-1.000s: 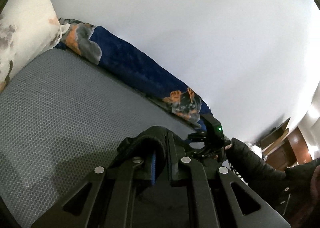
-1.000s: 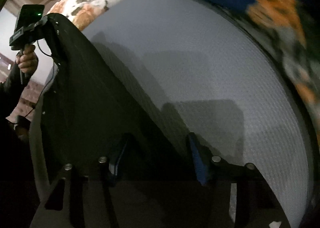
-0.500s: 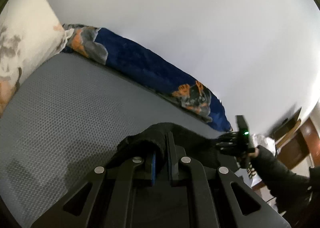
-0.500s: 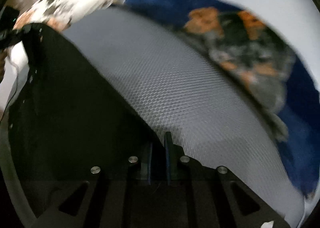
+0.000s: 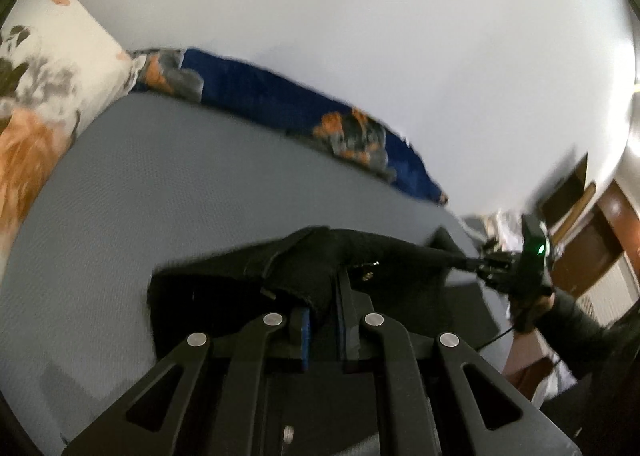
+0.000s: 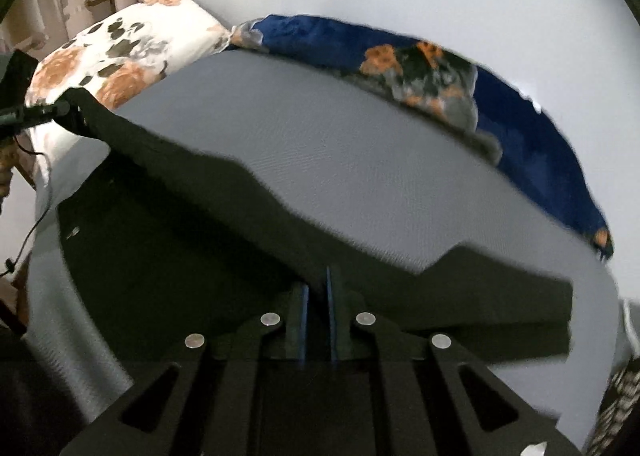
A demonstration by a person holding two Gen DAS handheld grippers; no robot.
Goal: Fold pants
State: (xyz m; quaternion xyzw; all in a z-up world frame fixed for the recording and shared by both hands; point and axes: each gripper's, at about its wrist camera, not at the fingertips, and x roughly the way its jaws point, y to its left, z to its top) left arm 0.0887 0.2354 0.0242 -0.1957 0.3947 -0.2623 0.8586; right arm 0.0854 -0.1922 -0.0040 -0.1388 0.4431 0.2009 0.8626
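The black fabric pants were stretched taut between the two grippers, their gripped edge running as one long line from the left gripper across to the right gripper, low over the grey honeycomb-textured mattress. In the left wrist view that edge led away to the right, ending at the far gripper in the person's hand; in the right wrist view it climbed to the upper left. The rest of the cloth hung below and to the right of the right gripper's fingers.

The left gripper's jaws were closed tight on a bunched fold of the pants. The right gripper's jaws were likewise closed on the fabric edge, whereas a second before they had stood apart with the cloth loose between them. The two grippers had also drawn farther apart, so that the slack had been taken out of the cloth.

Beyond the pants, a white floral-print pillow and a dark blue floral blanket were lying against the white wall.
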